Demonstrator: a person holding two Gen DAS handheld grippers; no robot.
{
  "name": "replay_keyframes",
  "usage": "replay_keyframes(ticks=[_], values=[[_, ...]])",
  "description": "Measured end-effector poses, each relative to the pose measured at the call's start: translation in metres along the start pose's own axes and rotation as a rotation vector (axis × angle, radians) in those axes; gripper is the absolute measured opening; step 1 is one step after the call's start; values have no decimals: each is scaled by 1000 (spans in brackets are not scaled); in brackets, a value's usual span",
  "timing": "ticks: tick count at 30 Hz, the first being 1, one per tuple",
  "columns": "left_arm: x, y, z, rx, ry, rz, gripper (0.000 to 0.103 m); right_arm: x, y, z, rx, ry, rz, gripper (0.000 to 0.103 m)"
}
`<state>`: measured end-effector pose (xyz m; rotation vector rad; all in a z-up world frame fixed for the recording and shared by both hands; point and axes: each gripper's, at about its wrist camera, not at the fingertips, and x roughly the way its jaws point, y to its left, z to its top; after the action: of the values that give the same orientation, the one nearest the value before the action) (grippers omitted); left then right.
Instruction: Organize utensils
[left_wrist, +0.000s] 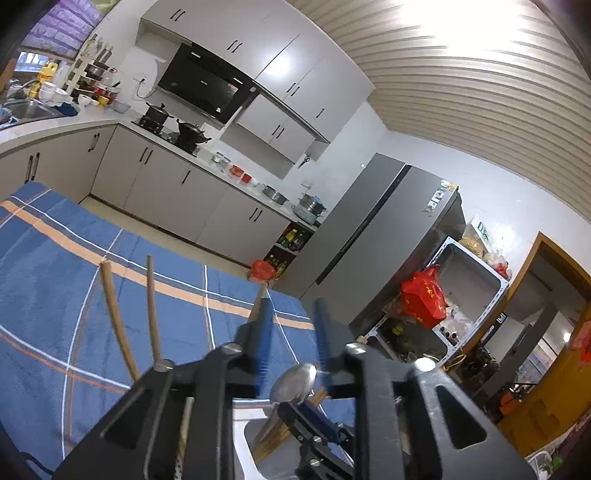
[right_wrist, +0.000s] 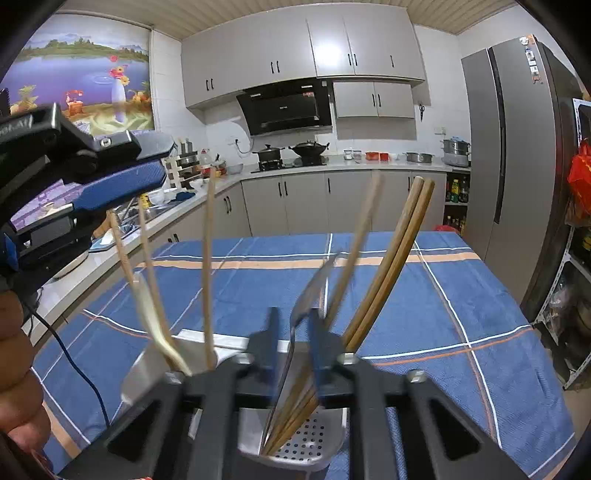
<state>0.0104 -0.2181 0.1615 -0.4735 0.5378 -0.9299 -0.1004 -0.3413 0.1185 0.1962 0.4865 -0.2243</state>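
Observation:
A silver utensil holder (right_wrist: 314, 443) with a perforated bottom stands on the blue checked tablecloth (right_wrist: 443, 295). Several wooden chopsticks (right_wrist: 391, 258) stand in it, and a white spoon (right_wrist: 147, 306) leans in its left section. My right gripper (right_wrist: 295, 332) is open around a blurred metal utensil (right_wrist: 310, 291) above the holder. My left gripper (left_wrist: 291, 332) is open and empty above the holder (left_wrist: 251, 439). A metal spoon bowl (left_wrist: 295, 382) sticks up below its fingers, and two chopsticks (left_wrist: 153, 306) stand to the left. The left gripper also shows in the right wrist view (right_wrist: 122, 177) at upper left.
The table's far edge faces a kitchen counter (right_wrist: 332, 166) with pots and a stove. A grey fridge (right_wrist: 517, 147) stands to the right, with a shelf rack (left_wrist: 461, 295) and a red bag beside it. A black cable (right_wrist: 74, 362) trails over the cloth at left.

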Motion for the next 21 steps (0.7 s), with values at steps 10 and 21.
replay_keyframes(ticks=[10,21], values=[[-51,-26,0,33,-16,85,43,-39,12,6,-30,-54,22,34],[-121,-37,-21,52,39,233,69,-110,-2,-13,-9,-32,-37,51]])
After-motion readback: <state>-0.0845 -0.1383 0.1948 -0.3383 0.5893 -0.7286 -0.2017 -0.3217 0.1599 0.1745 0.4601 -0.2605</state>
